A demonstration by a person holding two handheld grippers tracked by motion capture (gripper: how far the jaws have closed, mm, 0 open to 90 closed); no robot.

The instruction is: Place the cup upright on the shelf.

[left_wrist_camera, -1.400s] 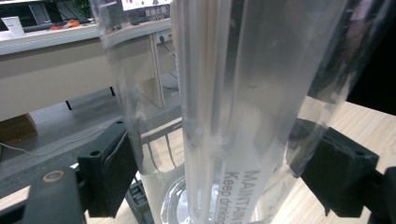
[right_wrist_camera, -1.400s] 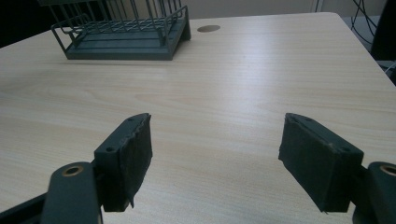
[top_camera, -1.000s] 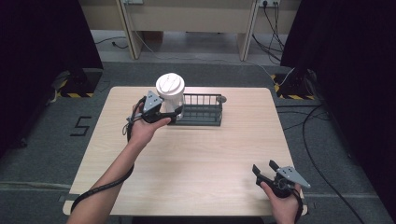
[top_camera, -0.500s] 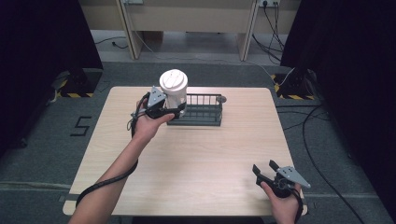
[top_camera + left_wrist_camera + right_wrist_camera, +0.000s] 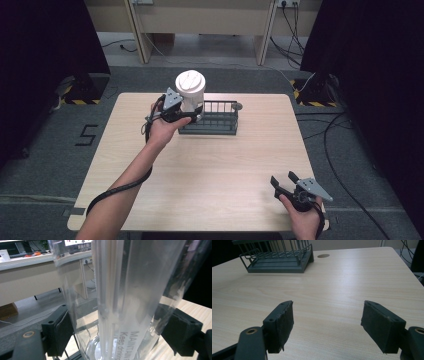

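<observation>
while left gripper (image 5: 192, 116) clamps bottle (image 5: 190, 90), apparently above rack (image 5: 215, 120).

place: lab | cues: black curtains (image 5: 45, 40); hazard-taped stands (image 5: 75, 92); floor cables (image 5: 345, 130); lone table (image 5: 210, 190)

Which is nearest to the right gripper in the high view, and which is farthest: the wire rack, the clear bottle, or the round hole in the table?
From the right gripper:
1. Wire rack, up and left, mid-table.
2. Round hole, beside the rack's far right corner.
3. Clear bottle, at the rack's left end, held by the left gripper.
</observation>
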